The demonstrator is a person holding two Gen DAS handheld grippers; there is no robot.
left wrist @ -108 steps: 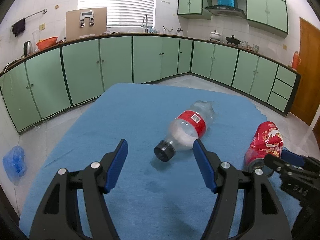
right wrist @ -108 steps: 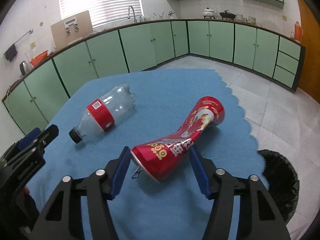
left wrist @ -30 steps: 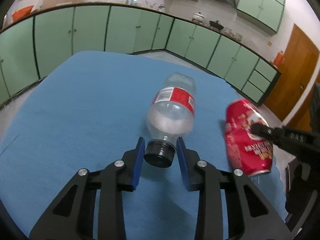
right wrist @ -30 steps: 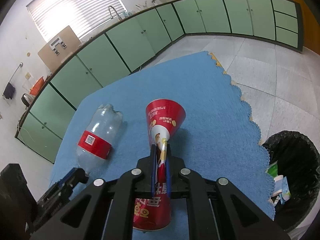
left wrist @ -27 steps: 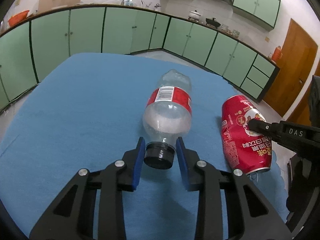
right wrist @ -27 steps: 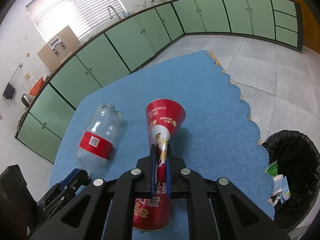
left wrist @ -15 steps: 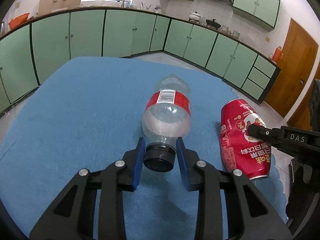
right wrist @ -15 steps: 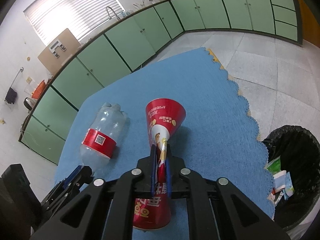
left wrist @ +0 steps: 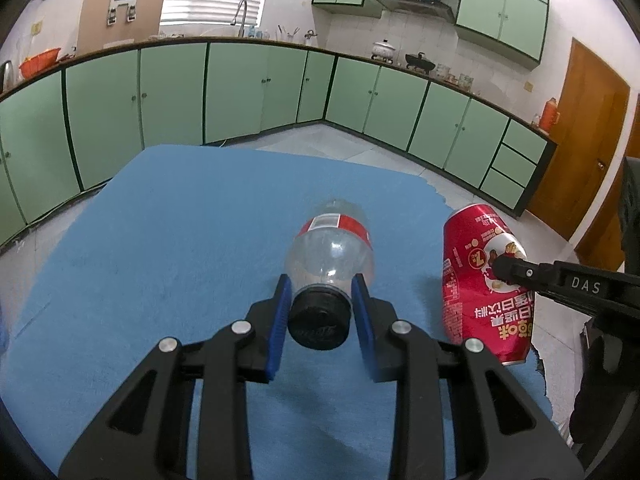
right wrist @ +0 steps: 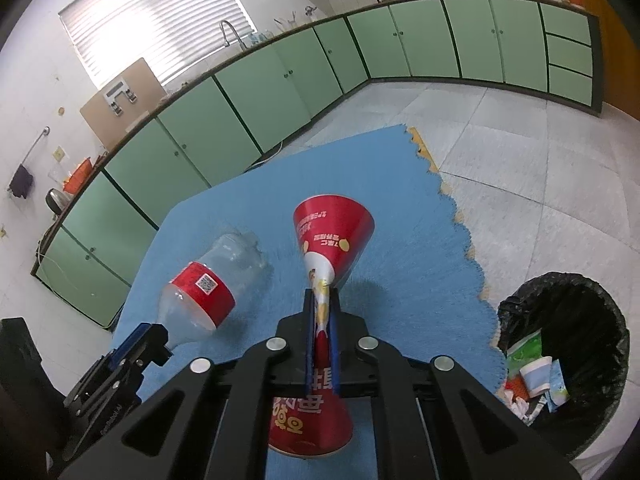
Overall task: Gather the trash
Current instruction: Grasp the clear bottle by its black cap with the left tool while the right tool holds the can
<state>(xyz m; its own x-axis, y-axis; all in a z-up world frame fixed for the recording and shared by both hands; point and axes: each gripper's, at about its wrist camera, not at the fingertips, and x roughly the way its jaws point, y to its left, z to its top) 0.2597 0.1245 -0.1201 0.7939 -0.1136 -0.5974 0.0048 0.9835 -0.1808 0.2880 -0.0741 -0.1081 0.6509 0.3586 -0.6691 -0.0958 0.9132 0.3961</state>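
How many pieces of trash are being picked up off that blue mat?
2. A plastic bottle, gripped at its cap by the left hand-held gripper; a crushed red can, pinched by the right hand-held gripper.

Each gripper (left wrist: 320,300) is built of black plastic arms with triangular cut-outs, studded with round silver screws. The fingers (left wrist: 279,320) are faced with blue pads. White "DAS" lettering is printed on the right gripper (right wrist: 321,316).

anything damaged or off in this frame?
Yes: the red can is crushed flat at its middle, pinched between the right gripper fingers, both ends flaring. The plastic bottle, held at its cap by the left gripper, looks intact.
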